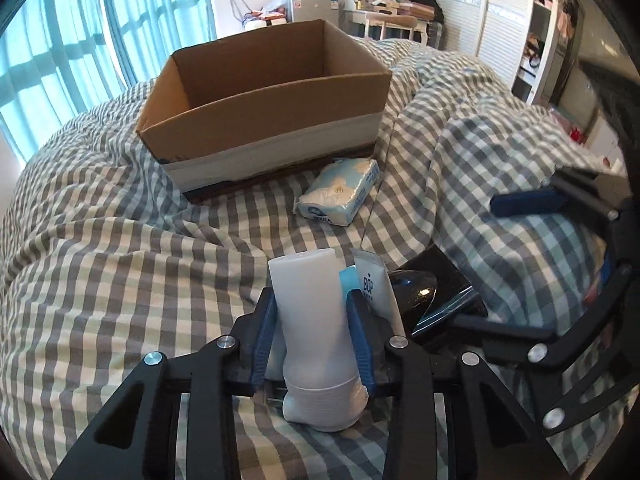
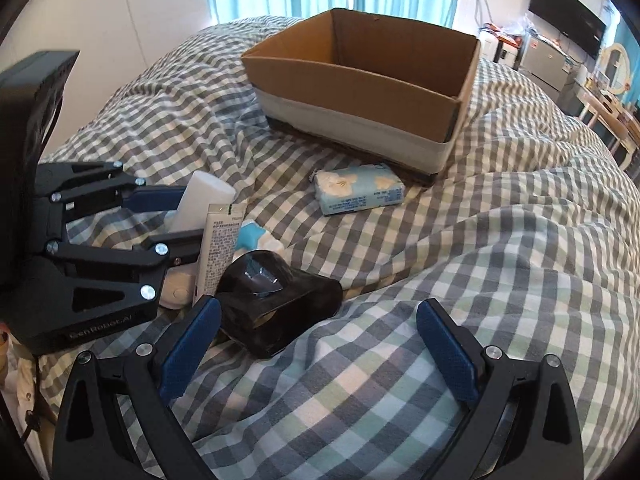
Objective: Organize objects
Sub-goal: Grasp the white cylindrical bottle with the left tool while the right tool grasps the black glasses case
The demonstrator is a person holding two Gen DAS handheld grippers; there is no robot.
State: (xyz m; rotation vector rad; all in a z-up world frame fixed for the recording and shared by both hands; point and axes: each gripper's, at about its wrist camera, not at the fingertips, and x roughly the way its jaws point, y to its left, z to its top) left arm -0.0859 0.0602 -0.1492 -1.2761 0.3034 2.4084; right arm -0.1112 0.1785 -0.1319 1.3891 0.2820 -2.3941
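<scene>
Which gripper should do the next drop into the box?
Left. The left gripper is already shut on the white bottle, with the open box straight ahead. The right gripper is open, holding nothing.

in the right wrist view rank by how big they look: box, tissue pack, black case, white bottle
1. box
2. black case, though it lies nearest the camera, which inflates it
3. tissue pack and white bottle: unsure, since the left gripper hides part of the bottle
</scene>
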